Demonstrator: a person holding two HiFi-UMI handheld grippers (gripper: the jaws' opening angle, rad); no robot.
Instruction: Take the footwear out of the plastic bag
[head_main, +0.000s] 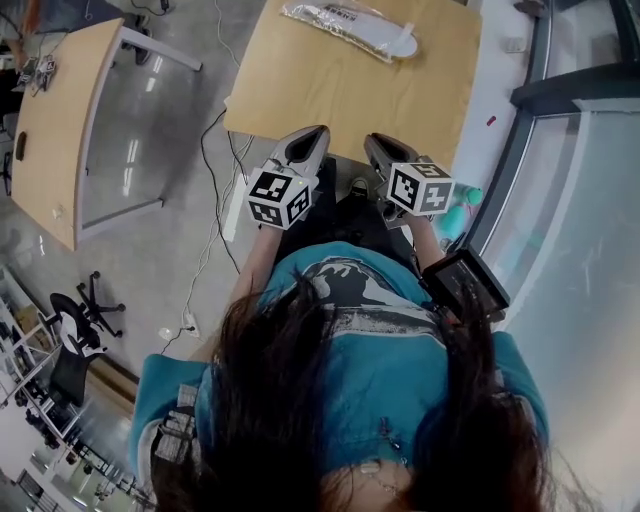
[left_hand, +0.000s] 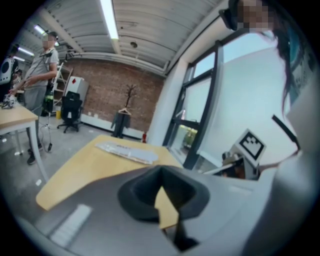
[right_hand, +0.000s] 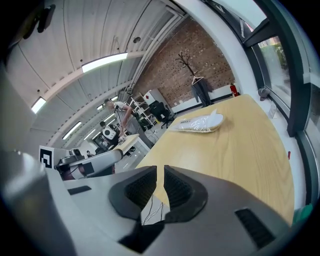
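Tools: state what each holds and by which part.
Nothing. Left tool and right tool are shut, empty; the bagged footwear lies on the table, untouched.

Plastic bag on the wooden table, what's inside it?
Through the clear plastic bag shows white footwear, lying flat. Whether a second piece lies beneath it cannot be seen; the wrinkled plastic covers it.

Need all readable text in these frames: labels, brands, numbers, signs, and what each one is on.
No text is legible in any view.
Dark print on the clear plastic bag around the white footwear: too blurred to read.
The two black-and-white marker cubes: square patterns only, no letters or numbers.
Red diamond mark on the white cabinet: too small to read.
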